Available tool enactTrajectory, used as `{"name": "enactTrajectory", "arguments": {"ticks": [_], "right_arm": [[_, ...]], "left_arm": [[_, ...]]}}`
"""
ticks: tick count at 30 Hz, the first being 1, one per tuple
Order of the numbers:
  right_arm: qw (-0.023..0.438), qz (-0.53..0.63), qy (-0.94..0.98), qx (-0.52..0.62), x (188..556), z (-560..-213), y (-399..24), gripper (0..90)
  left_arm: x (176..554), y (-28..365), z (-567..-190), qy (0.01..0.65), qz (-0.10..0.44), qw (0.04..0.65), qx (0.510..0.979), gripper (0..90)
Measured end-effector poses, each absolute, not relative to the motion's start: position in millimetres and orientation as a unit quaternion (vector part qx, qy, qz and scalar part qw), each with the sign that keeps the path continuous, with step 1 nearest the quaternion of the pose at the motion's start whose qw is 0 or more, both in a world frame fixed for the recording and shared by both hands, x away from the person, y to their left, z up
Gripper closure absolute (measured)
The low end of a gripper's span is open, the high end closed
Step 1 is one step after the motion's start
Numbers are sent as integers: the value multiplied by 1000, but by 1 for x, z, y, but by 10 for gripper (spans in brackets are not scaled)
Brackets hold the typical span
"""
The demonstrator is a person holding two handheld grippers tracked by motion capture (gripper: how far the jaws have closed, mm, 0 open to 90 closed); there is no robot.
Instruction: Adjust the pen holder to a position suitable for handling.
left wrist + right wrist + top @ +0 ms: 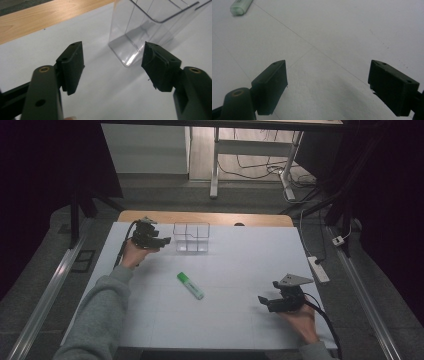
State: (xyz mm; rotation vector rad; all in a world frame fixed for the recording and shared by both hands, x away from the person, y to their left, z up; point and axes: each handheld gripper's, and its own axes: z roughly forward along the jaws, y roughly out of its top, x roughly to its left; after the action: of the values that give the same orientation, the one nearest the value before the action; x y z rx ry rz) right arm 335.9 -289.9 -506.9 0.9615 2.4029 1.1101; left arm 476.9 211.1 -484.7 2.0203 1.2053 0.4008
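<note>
Lying flat mid-worktop, the green highlighter (pixel 190 285) runs diagonally, its cap end toward the far left. The left claw (pixel 162 240), jaws apart, is beside the clear organizer (pixel 191 237); the right claw (pixel 264 302) gapes empty. White worktop (pixel 240 320), dim room.

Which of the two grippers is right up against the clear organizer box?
The left gripper. It sits just left of the clear organizer box at the table's far side, jaws open towards it. The right gripper rests near the front edge, beyond the green highlighter.
</note>
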Motion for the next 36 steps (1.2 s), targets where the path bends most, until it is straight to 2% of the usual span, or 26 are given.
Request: {"name": "enactTrajectory", "arguments": {"ticks": [8,9,13,14,15,17,36], "right_arm": [[163,386,843,336,336,-508,-290,152],[163,386,844,336,337,-508,-290,152],[163,386,844,336,337,-508,-290,153],[163,386,844,336,337,-508,-290,153],[163,385,844,336,337,-508,-289,153],[163,384,845,336,337,-509,-289,153],[163,379,847,334,337,-510,-289,155]], "left_arm": [[491,211,-488,475,145,376,782,523],[493,212,-489,476,140,381,780,590],[496,211,-490,474,134,383,782,739],[496,210,-491,472,133,382,784,739],[497,207,-492,467,135,377,788,834],[498,206,-492,465,136,374,791,891],[514,194,-498,463,118,379,792,894]]}}
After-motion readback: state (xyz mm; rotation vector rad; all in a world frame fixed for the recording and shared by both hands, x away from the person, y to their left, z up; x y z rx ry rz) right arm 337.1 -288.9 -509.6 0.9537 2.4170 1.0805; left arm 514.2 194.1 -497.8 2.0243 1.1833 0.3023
